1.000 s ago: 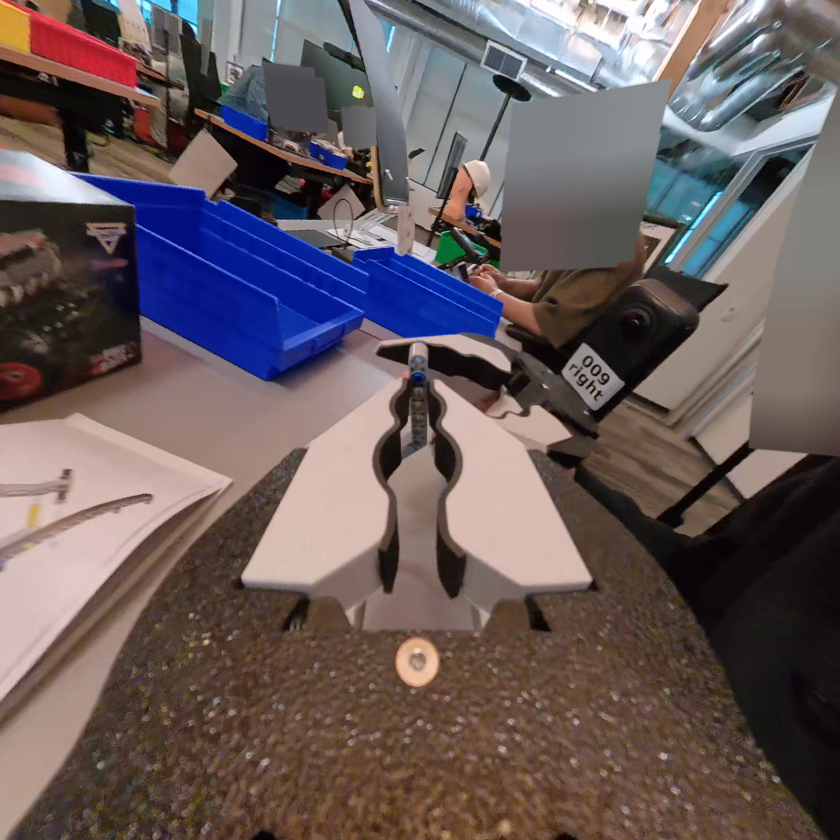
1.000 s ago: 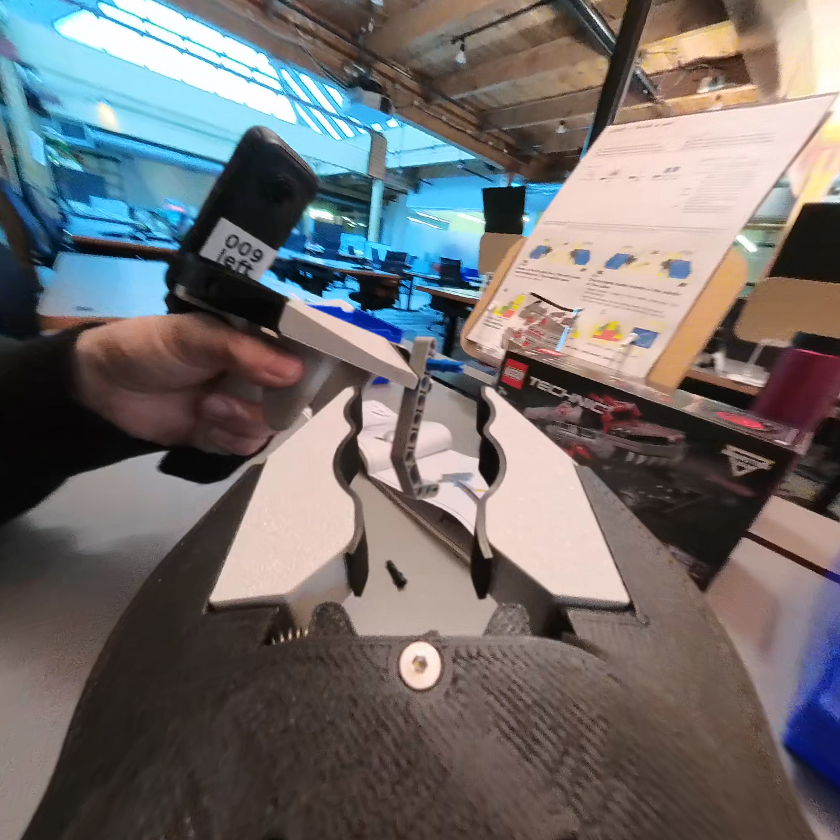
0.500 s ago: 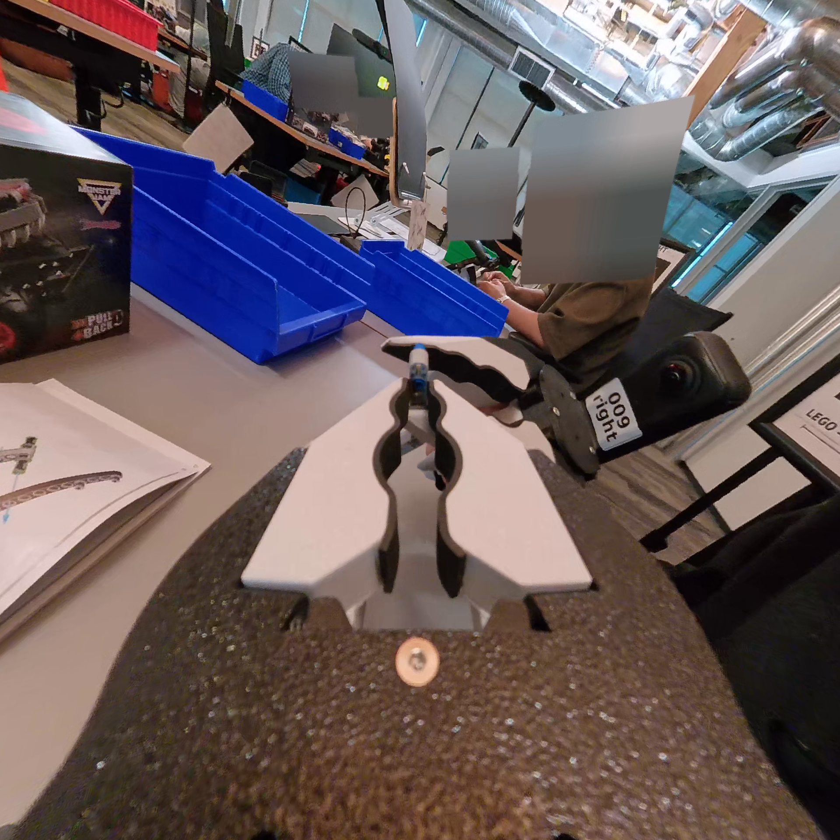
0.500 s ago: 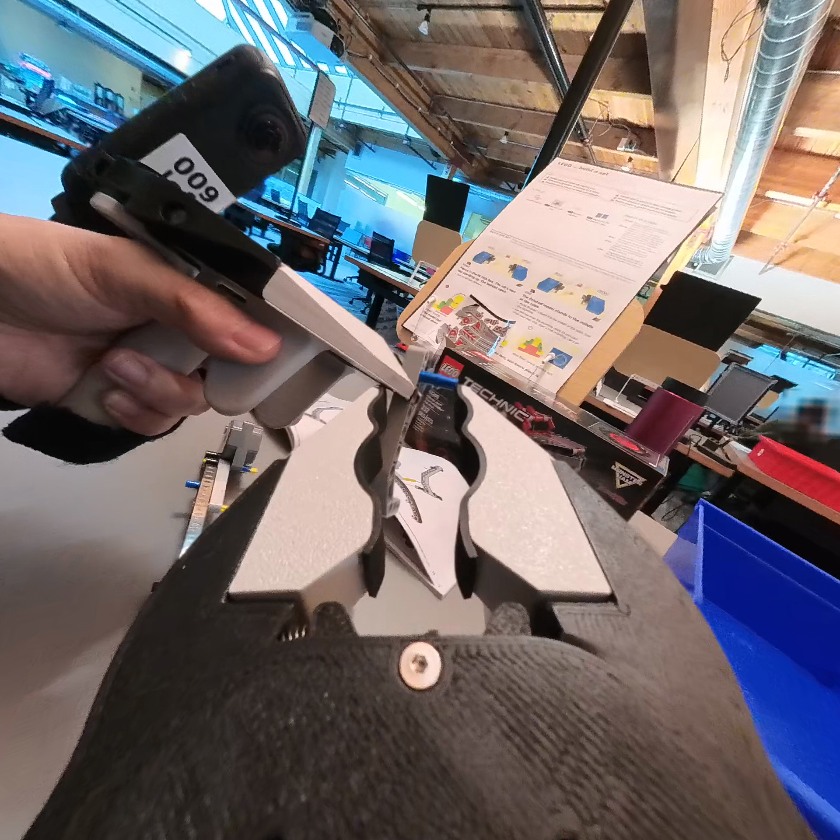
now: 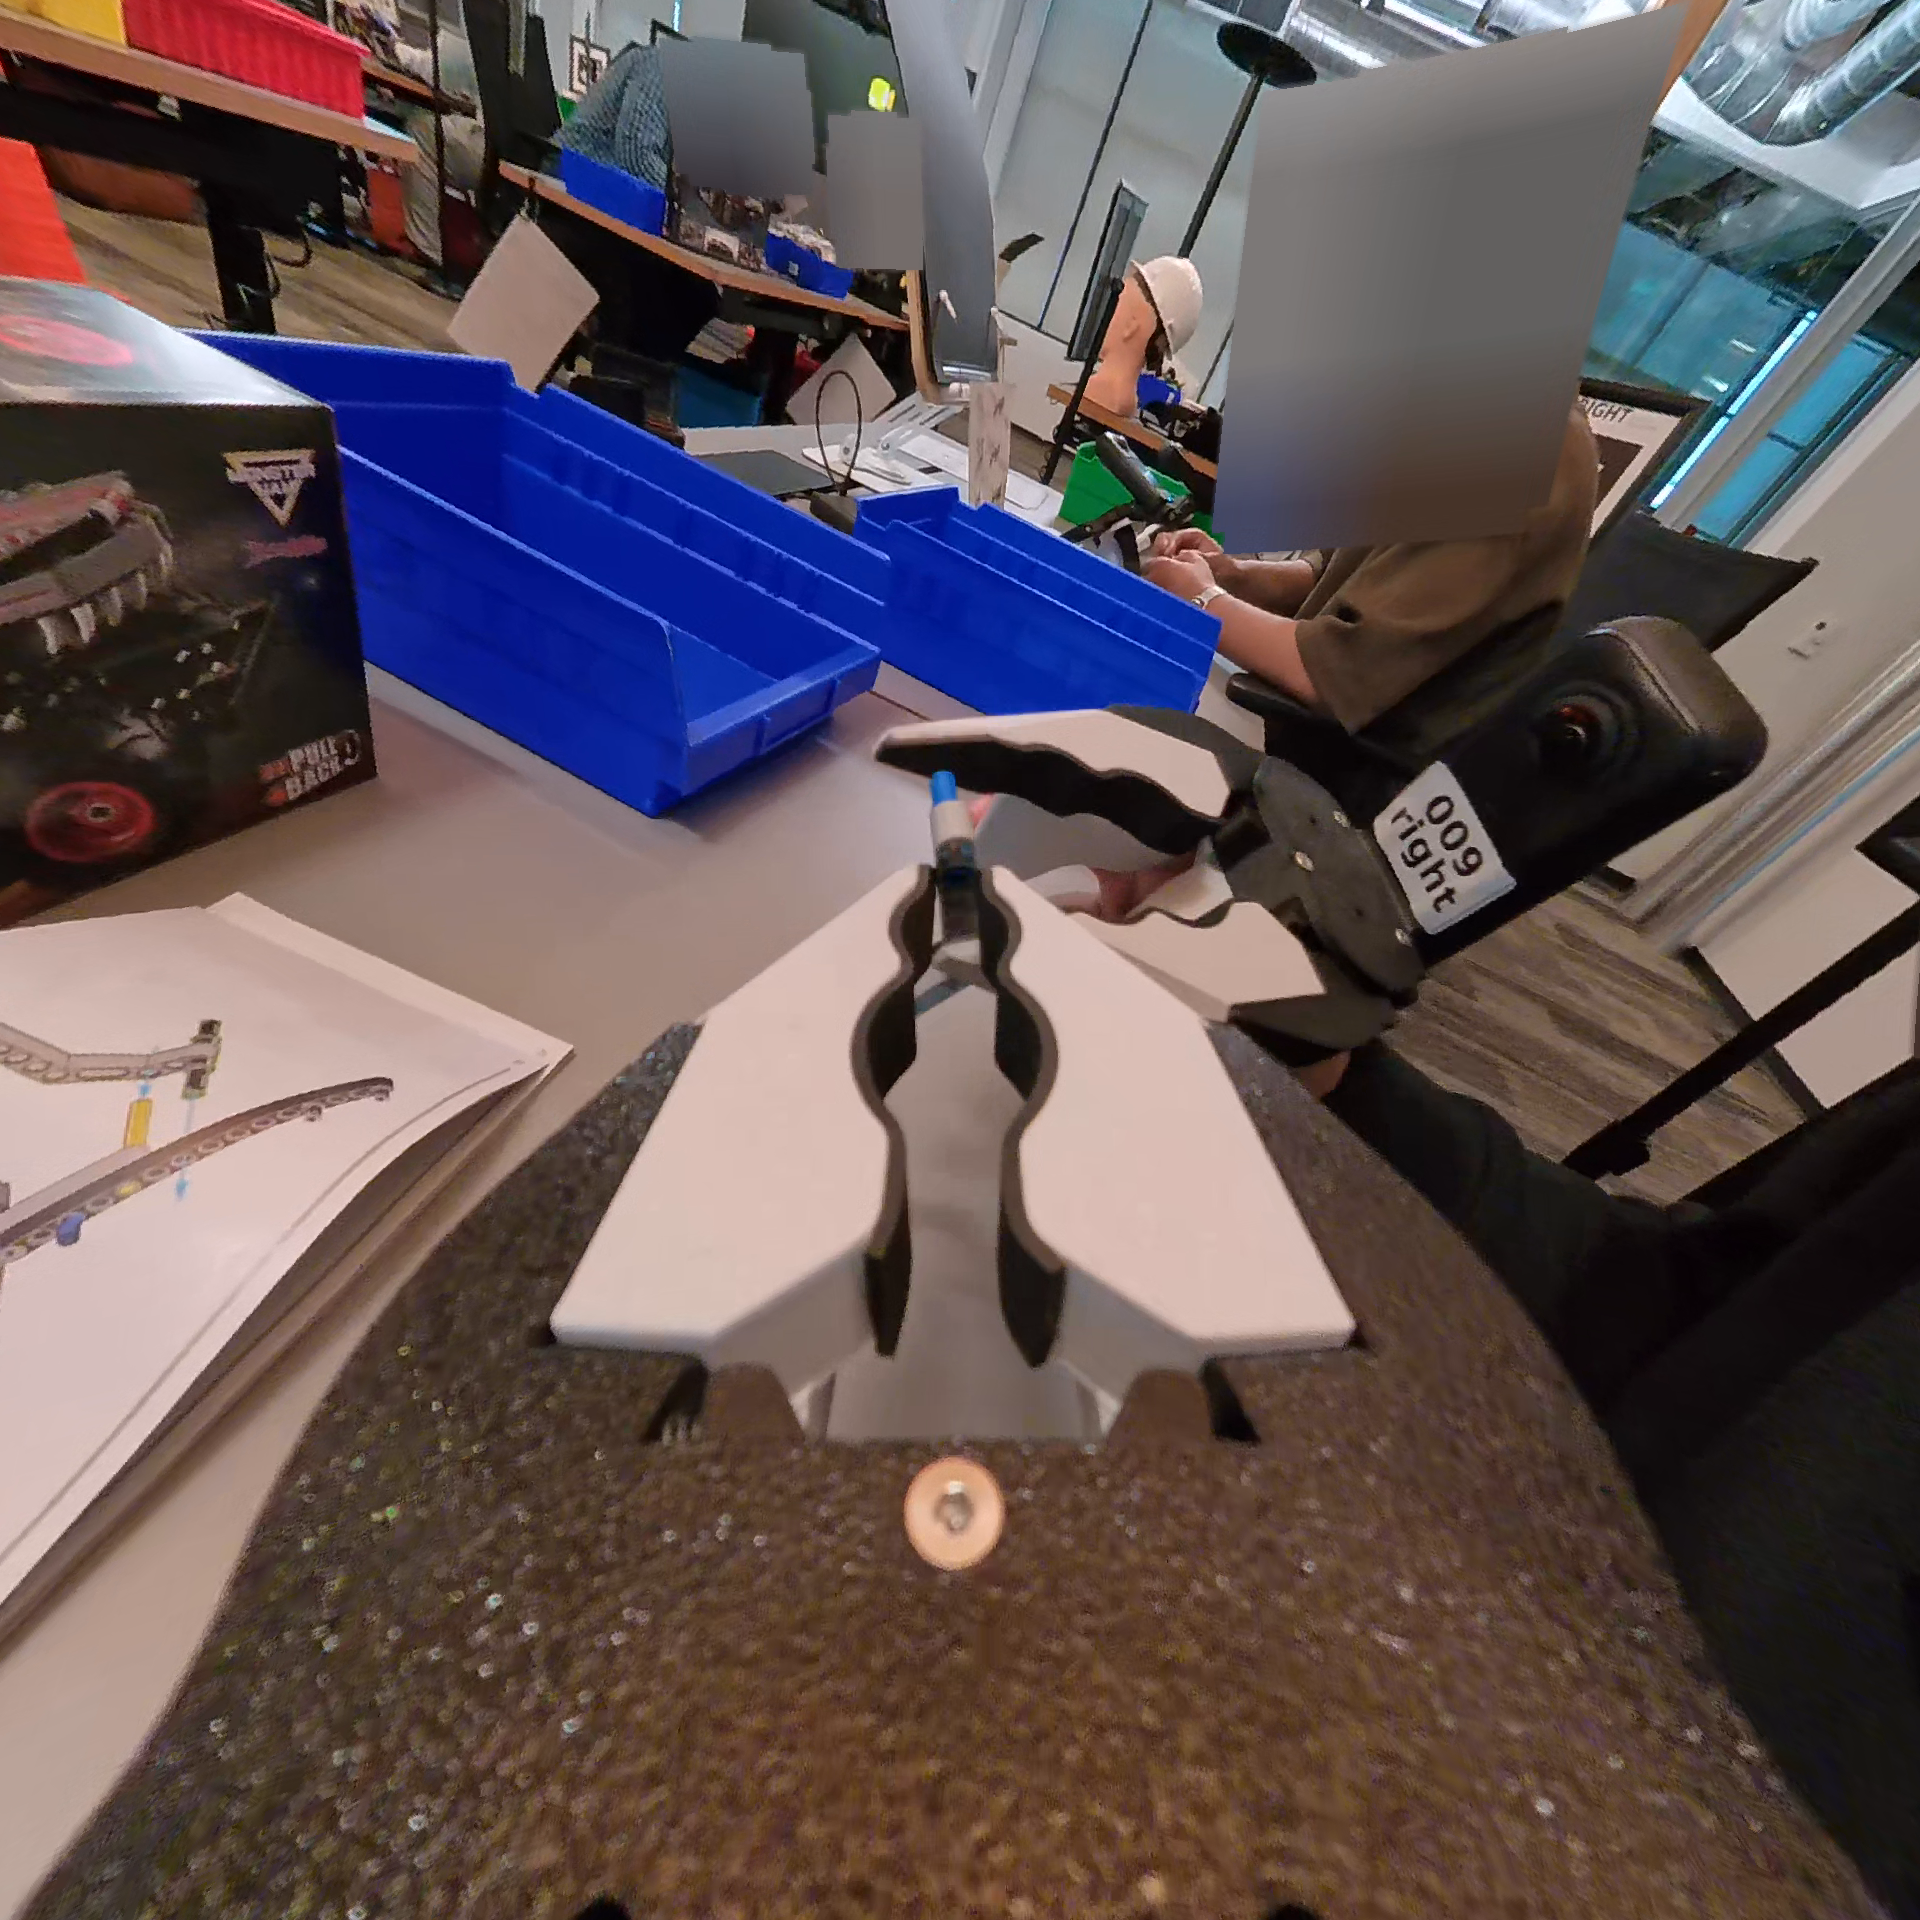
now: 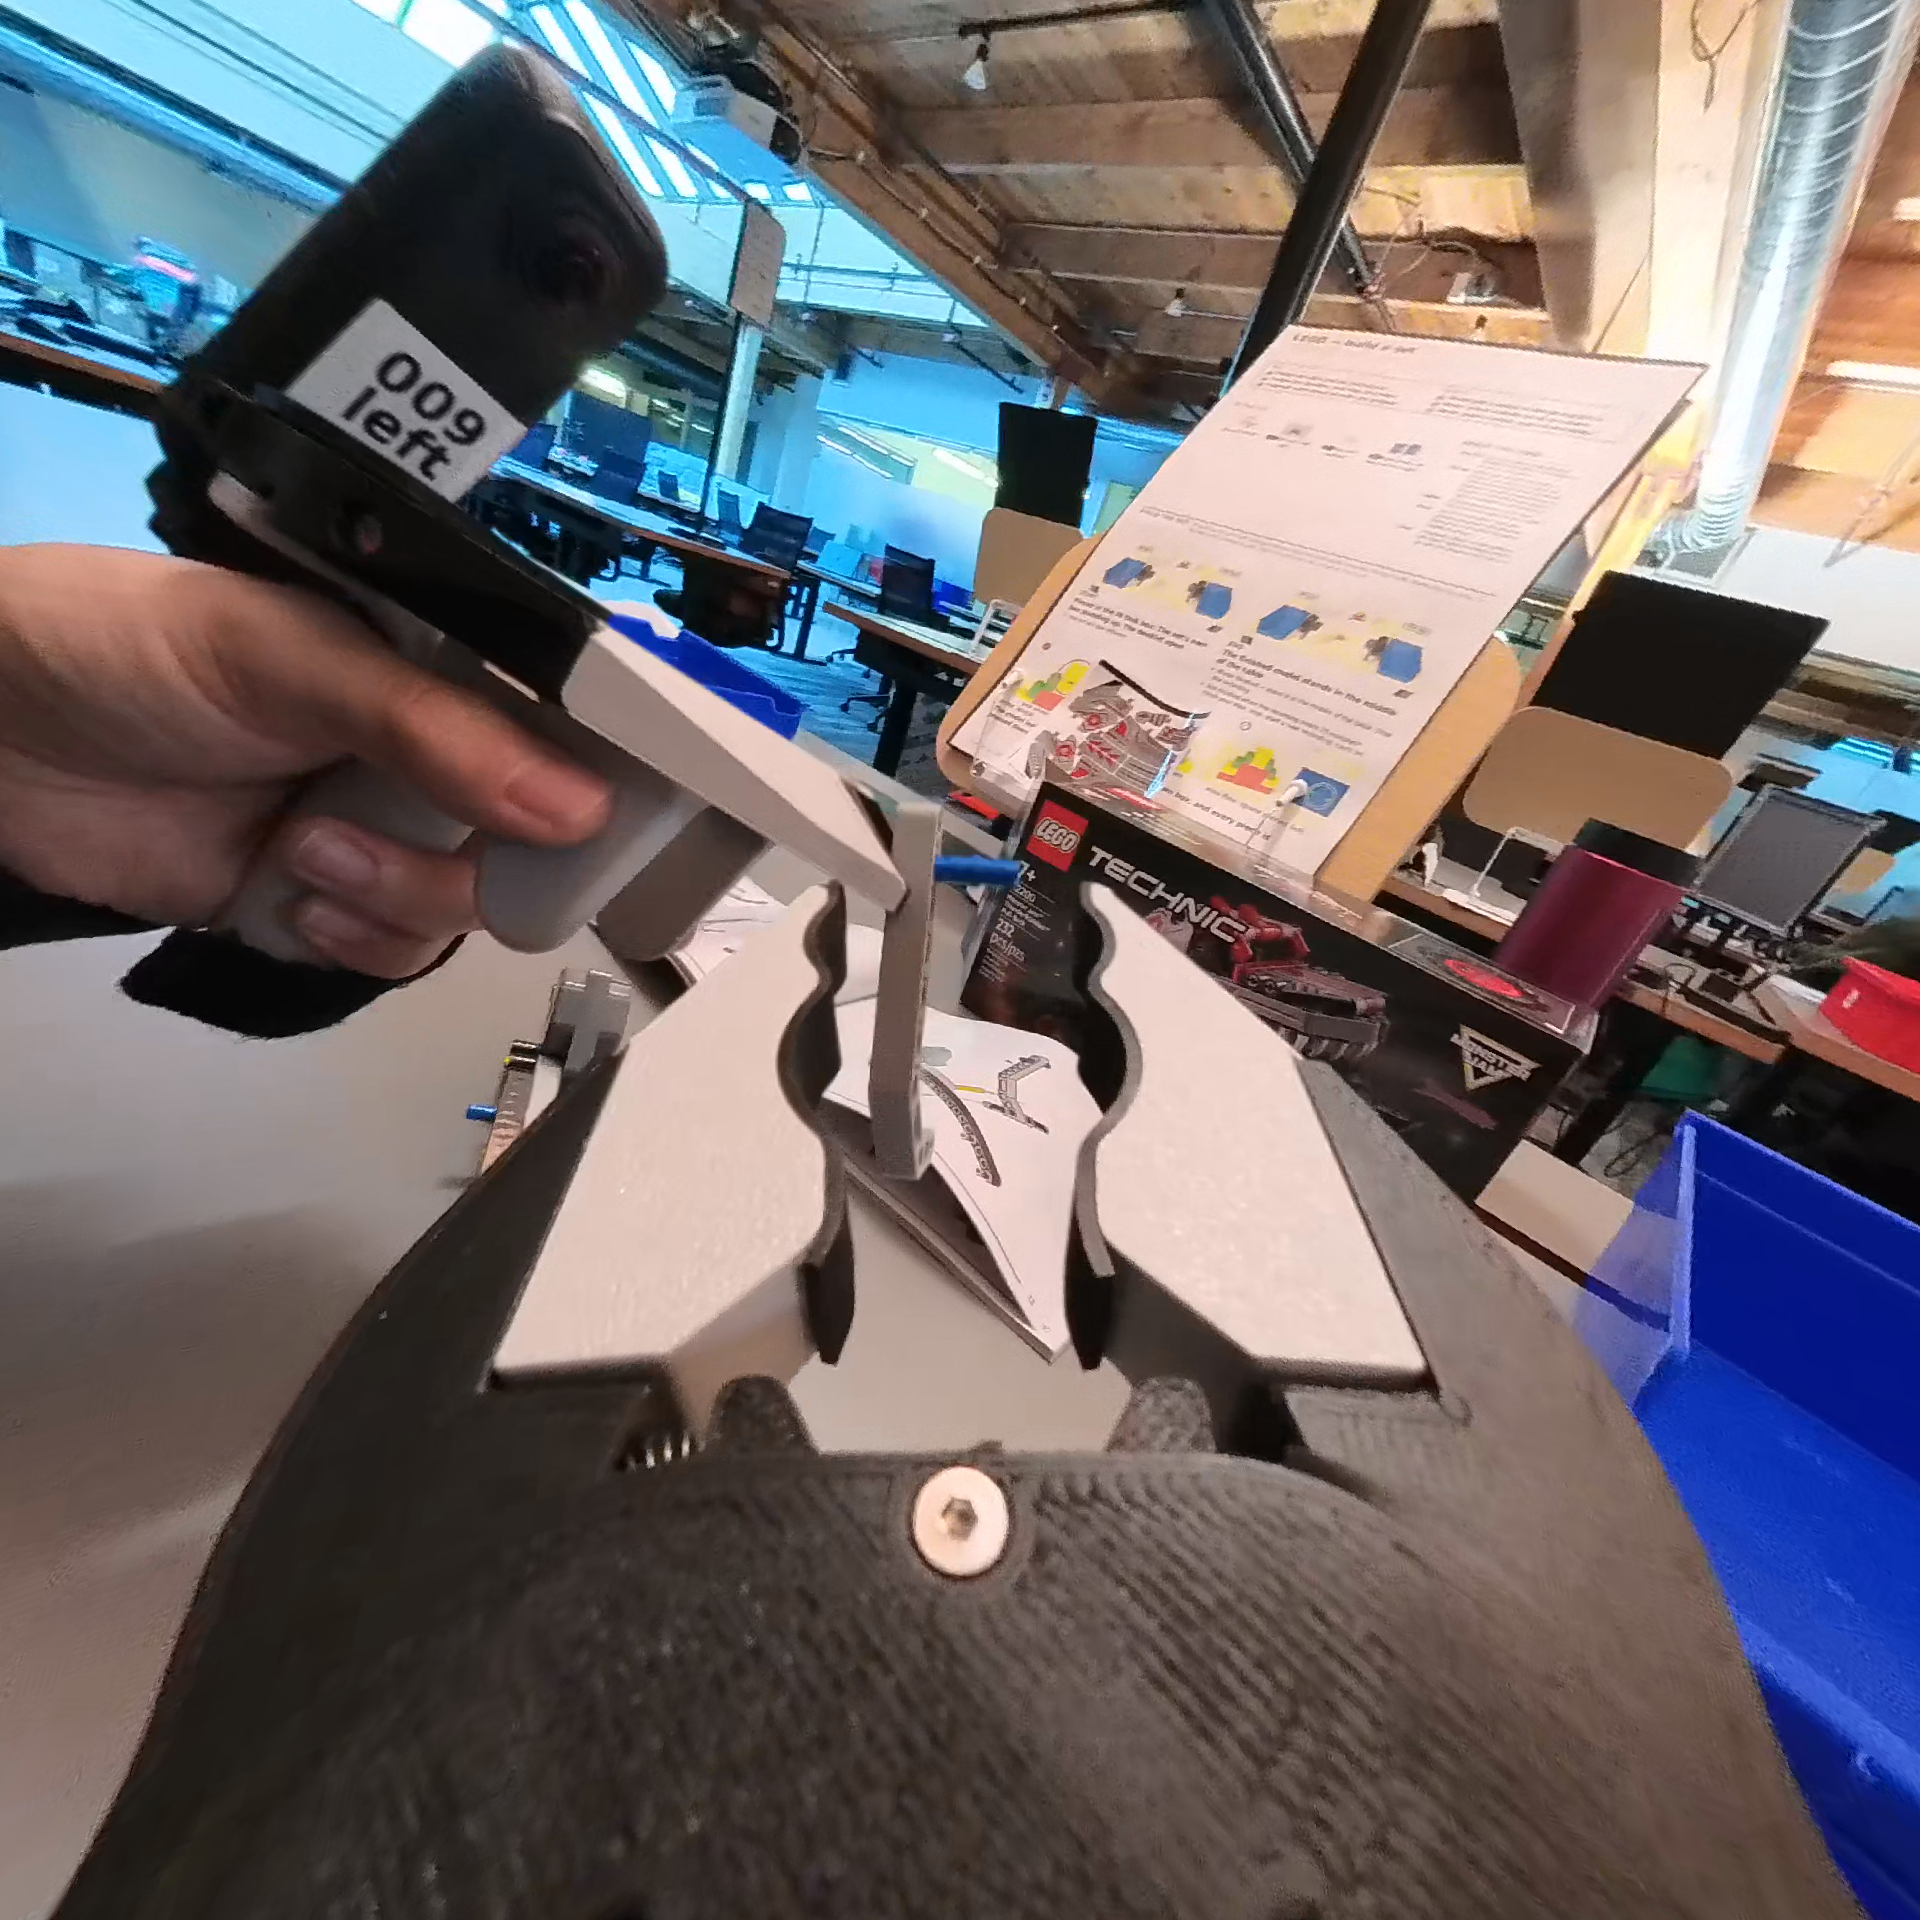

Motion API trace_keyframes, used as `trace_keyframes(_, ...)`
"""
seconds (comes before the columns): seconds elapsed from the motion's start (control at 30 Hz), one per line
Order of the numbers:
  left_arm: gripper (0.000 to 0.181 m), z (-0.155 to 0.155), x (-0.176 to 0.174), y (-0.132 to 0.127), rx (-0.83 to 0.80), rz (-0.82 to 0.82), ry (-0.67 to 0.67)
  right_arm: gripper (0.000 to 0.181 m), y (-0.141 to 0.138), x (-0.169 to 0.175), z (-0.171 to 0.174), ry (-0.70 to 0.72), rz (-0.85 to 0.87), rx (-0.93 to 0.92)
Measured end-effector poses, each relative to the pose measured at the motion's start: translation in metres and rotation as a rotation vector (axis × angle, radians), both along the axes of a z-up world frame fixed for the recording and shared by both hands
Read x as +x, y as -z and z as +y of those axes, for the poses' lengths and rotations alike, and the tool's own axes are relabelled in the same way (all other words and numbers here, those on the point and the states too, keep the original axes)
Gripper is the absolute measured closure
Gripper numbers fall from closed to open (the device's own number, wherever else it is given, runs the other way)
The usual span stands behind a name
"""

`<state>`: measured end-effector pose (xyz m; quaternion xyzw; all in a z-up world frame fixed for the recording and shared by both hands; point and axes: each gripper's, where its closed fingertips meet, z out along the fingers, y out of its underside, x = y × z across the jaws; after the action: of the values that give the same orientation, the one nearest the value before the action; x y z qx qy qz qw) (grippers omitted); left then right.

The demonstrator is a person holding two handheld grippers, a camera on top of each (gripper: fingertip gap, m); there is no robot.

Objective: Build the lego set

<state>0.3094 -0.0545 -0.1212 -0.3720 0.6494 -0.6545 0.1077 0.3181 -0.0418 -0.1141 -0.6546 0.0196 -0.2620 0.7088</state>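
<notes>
A grey table (image 5: 520, 883) is filling the foreground of an open workshop with wooden ceiling beams and rows of desks running off behind. Nearest the left wrist camera, the left gripper (image 5: 954, 883) is clamping its jaws on a grey lego beam (image 6: 902, 997), which is hanging almost upright from the tips; a blue pin (image 6: 971, 865) is sticking out sideways near the beam's top end. A hand (image 6: 260, 748) is squeezing that gripper's grey handle. The right gripper (image 6: 956, 914) is holding its jaws apart, one on each side of the beam without touching it, so it is gripping nothing. Below the beam, an open instruction booklet (image 5: 208, 1143) is lying on the table, and to the left in the right wrist view a partly built grey assembly (image 6: 551, 1060) is resting flat on the surface. Beyond the booklet, the dark lego box (image 6: 1299, 977) is standing upright, with a printed instruction board (image 6: 1351, 582) leaning on a stand behind it. Two blue bins (image 5: 623, 592) are sitting side by side farther along the table. Behind them, a seated person (image 5: 1403, 623) in an olive shirt is working at another desk.
</notes>
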Motion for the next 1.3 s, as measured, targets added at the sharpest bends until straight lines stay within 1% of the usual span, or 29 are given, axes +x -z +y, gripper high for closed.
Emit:
trace_keyframes(0.03, 0.176, -0.001, 0.000, 0.001, -0.003, 0.007, 0.004, 0.144, 0.001, -0.002, 0.001, -0.015, -0.001, -0.008)
trace_keyframes(0.07, 0.176, -0.001, 0.000, 0.001, -0.010, 0.013, 0.007, 0.150, 0.002, -0.005, 0.002, -0.035, -0.002, -0.015)
trace_keyframes(0.17, 0.176, -0.001, -0.001, 0.001, -0.003, 0.025, 0.025, 0.151, 0.002, -0.005, 0.002, -0.033, -0.015, -0.016)
trace_keyframes(0.33, 0.176, 0.001, -0.001, 0.004, 0.001, 0.050, 0.035, 0.151, 0.003, -0.005, 0.005, -0.003, -0.048, -0.039)
trace_keyframes(0.53, 0.176, 0.001, -0.002, 0.004, -0.007, 0.057, 0.044, 0.154, 0.004, -0.005, 0.005, 0.023, -0.100, -0.073)
trace_keyframes(0.7, 0.175, 0.002, -0.001, 0.005, 0.037, 0.020, 0.049, 0.157, 0.008, -0.003, 0.004, 0.009, -0.055, -0.088)
trace_keyframes(0.83, 0.167, 0.007, -0.001, 0.002, 0.116, -0.037, 0.044, 0.157, 0.011, -0.004, 0.005, -0.004, -0.053, -0.106)
trace_keyframes(0.9, 0.174, 0.010, -0.001, 0.004, 0.164, -0.041, 0.049, 0.158, 0.012, -0.003, 0.005, 0.011, -0.079, -0.129)
trace_keyframes(1.03, 0.175, 0.012, -0.004, 0.011, 0.237, -0.004, 0.084, 0.158, 0.019, -0.005, 0.007, 0.031, -0.144, -0.217)
trace_keyframes(1.2, 0.175, 0.012, -0.005, 0.017, 0.243, 0.037, 0.107, 0.159, 0.024, -0.005, 0.011, 0.068, -0.216, -0.294)
trace_keyframes(1.3, 0.176, 0.011, -0.006, 0.015, 0.199, 0.046, 0.118, 0.160, 0.021, -0.006, 0.010, 0.068, -0.227, -0.276)
